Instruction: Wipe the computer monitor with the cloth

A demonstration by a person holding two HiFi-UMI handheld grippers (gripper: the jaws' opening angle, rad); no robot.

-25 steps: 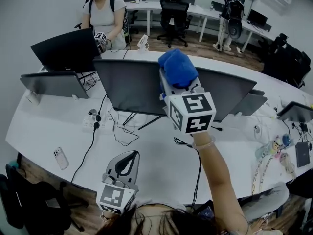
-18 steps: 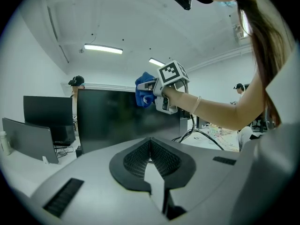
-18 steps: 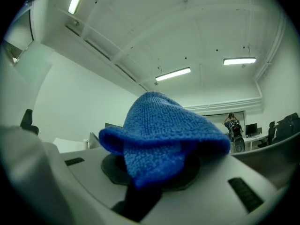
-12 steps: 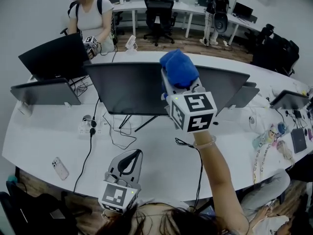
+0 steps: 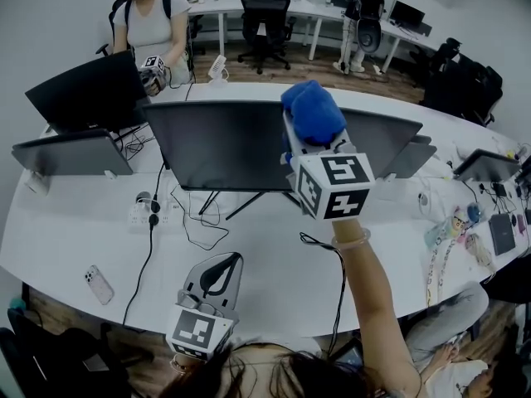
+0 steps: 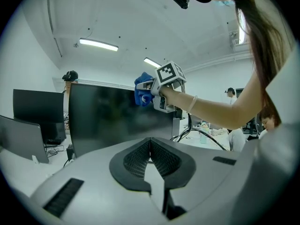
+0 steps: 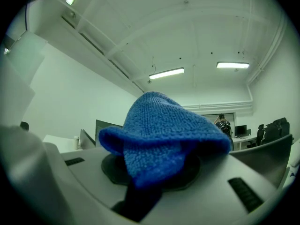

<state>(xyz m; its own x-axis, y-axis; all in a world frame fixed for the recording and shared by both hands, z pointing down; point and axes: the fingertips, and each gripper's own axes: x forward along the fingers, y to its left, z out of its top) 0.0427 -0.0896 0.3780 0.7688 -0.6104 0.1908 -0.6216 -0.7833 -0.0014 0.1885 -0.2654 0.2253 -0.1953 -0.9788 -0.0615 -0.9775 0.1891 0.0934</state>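
Scene: a person stands at a curved white table (image 5: pixel 274 264) with a gripper in each hand, seen from above by the head camera.
Right gripper: the right gripper (image 5: pixel 304 143) is raised on an outstretched arm and clenched on a blue cloth (image 5: pixel 313 113).
Cloth: fluffy and bright blue, bunched into a rounded lump above the jaws. It sits at the top edge of the computer monitor (image 5: pixel 220 143), right of the screen's middle. No view settles whether it touches the panel.
Monitor: wide, dark and unlit, standing on thin splayed legs in the middle of the table.
Left gripper: the left gripper (image 5: pixel 217 274) is held low at the table's near edge, jaws pressed together with nothing between them.
Left gripper view alone: the screen's face from low down, glossy black, with the cloth toward its upper right and the person's forearm reaching up to it.
Right gripper view alone: the cloth's looped weave close up, draped over the jaws and hiding their tips, with ceiling lights beyond.
Head view alone: the whole table layout.
Open room: bare table lies between the monitor's legs and the near edge, crossed by a black cable (image 5: pixel 309 240).
Left side: a power strip (image 5: pixel 143 214) lies near the monitor's left end, a phone (image 5: pixel 98 283) lies by the near-left edge, and a second monitor (image 5: pixel 73 152) stands toward the left edge.
Right side: small clutter lies along the right edge.
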